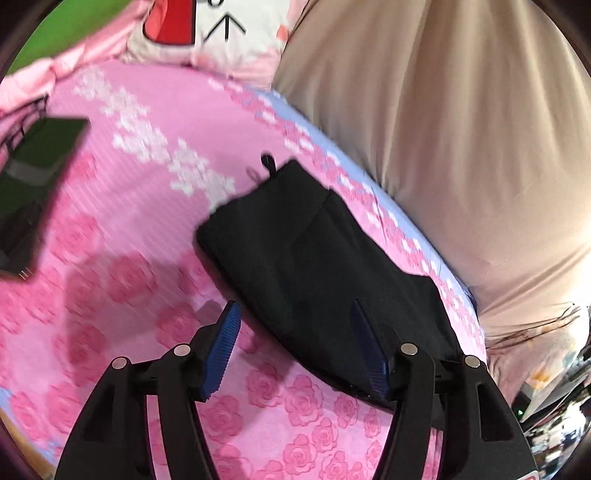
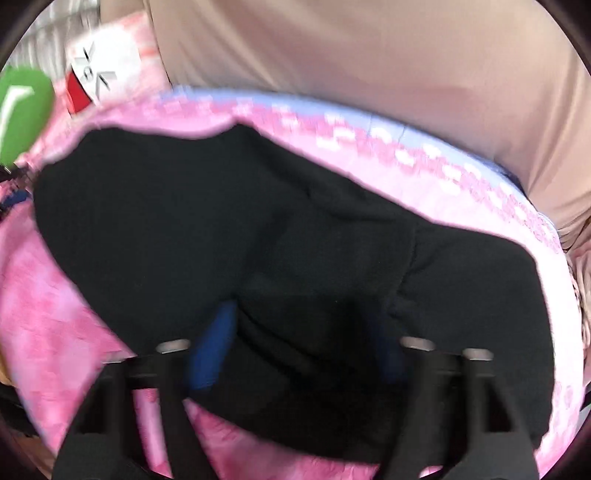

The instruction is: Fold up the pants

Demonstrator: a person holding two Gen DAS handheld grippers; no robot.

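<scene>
Left hand-held gripper [image 1: 295, 343] stands wide, empty, at the near end of the folded black pants [image 1: 317, 258], whose long axis runs along the bed [image 1: 110, 206] edge beside the person. Right hand-held gripper [image 2: 299, 350] sits directly over the pants, its grip unclear.

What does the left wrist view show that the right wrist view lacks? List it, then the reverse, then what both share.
Only the left wrist view: the left tool, open, with the edge of the folded black pants between its blue pads but not pinched; a dark flat object at far left.

Only the right wrist view: the right tool, blurred, over the pants; a green shape.

Both: the pants, the pink rose sheet, beige fabric, a white-and-red printed cushion.
</scene>
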